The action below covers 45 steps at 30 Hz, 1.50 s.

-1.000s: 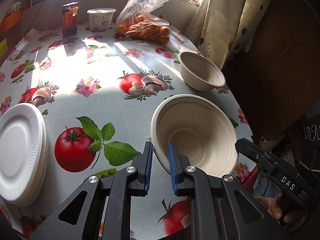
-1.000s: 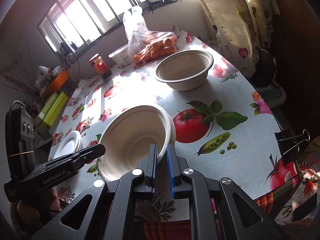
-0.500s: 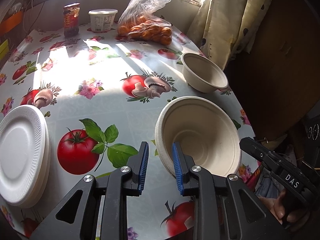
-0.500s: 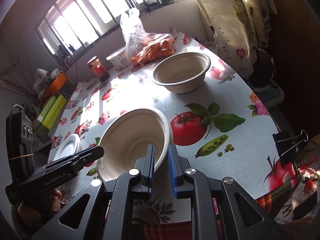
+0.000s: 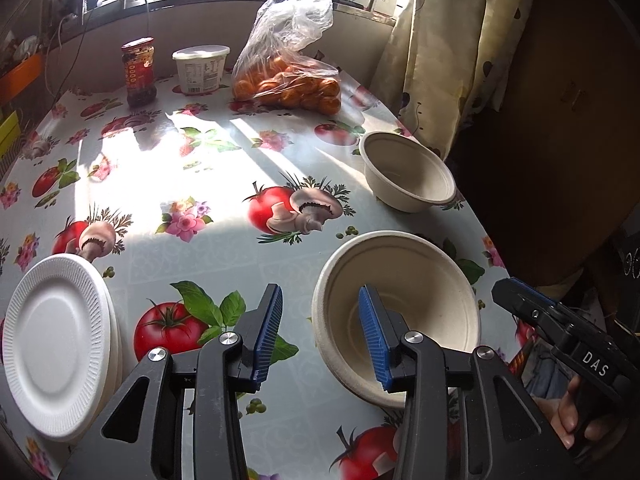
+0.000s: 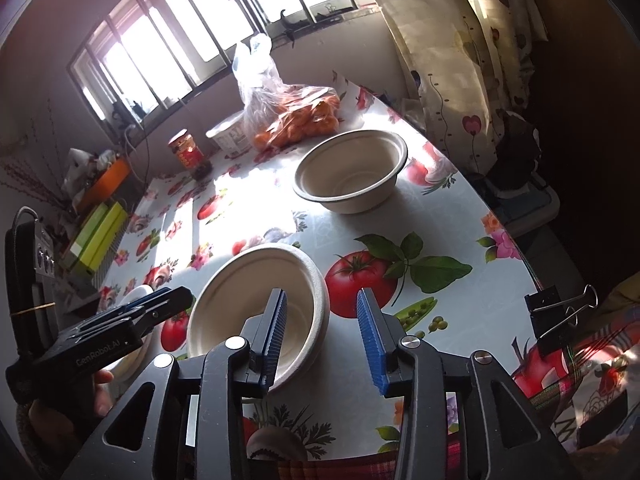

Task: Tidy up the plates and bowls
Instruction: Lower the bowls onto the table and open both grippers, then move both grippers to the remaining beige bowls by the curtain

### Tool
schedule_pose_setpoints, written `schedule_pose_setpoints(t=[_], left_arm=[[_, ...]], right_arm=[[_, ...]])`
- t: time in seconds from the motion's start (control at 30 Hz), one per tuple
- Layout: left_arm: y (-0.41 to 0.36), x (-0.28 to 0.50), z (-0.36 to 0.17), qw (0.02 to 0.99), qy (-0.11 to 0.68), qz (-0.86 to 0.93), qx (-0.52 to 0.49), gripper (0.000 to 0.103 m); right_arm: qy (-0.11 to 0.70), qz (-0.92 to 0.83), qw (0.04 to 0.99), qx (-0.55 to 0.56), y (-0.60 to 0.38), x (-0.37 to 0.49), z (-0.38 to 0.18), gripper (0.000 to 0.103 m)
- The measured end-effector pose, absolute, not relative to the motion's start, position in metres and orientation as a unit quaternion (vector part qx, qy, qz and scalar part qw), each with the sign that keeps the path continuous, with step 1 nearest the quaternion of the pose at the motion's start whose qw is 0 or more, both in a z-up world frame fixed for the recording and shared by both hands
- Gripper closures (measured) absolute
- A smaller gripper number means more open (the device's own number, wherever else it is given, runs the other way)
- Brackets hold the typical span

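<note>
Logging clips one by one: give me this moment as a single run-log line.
phase: release | left tongs: opening, astride near bowl rim | right tongs: opening, astride same rim | far bowl: apart | plates: stacked

The middle of the tabletop (image 5: 208,184) is bare and sunlit, so a tool could pass freely there between the stack of white plates (image 5: 56,344) at the left edge and the two bowls on the right. The near bowl (image 5: 400,312) stands under both tools: the left tool (image 5: 318,336) is opening with the bowl's left rim between its pads, not pressed, and the right tool (image 6: 322,340) is opening over the opposite rim. The far bowl (image 5: 408,176) stands near the edge, apart from the near one. At the far end a jar (image 5: 138,72), a white tub (image 5: 201,68) and a bag of oranges (image 5: 288,76) block the way to the window
</note>
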State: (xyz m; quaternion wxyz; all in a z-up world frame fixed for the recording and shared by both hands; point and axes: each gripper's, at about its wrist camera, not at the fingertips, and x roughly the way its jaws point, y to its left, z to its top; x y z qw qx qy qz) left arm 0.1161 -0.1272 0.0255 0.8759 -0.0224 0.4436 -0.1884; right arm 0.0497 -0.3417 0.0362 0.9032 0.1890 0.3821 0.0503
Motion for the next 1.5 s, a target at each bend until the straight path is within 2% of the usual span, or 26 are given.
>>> schedule_pose_setpoints(t=[0.83, 1.5], left_arm=[[-0.158, 0.19, 0.057, 0.88, 0.422, -0.217, 0.006, 0.062], [-0.186, 0.257, 0.03, 0.855, 0.455, -0.248, 0.01, 0.062]], right_arm=[[0.362, -0.018, 0.917, 0.165, -0.403, 0.09, 0.054, 0.066], [0.397, 0.001, 0.906, 0.146, -0.408, 0.159, 0.031, 0.066]])
